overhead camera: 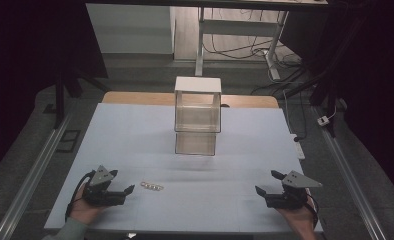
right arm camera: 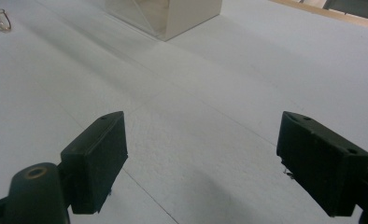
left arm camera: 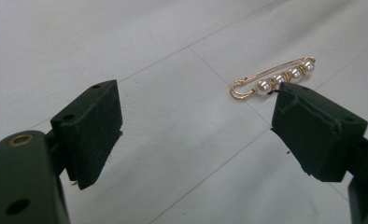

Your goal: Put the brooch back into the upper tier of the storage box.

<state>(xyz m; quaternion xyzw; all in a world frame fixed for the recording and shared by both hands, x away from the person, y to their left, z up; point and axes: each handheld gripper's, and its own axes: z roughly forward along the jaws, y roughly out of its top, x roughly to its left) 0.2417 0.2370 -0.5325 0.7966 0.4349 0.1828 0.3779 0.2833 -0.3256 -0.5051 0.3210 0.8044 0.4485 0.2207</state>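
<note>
Nearest, the left tool [overhead camera: 123, 187] and right tool [overhead camera: 268, 183] rested on the pale worktop [overhead camera: 235, 150], jaws apart. Just beyond the left one lay a gold pin [left arm camera: 272, 78] strung with four pearls. Farther back stood a clear box [overhead camera: 197, 116].

A pale blue mat [overhead camera: 135, 135] covers the desk, whose wooden edge [overhead camera: 135, 98] shows along the far side. Beyond it on the grey floor stands a white table frame [overhead camera: 235, 27] amid tangled black cables [overhead camera: 245, 50]. A white power strip [overhead camera: 299, 150] lies off the mat's right edge.
</note>
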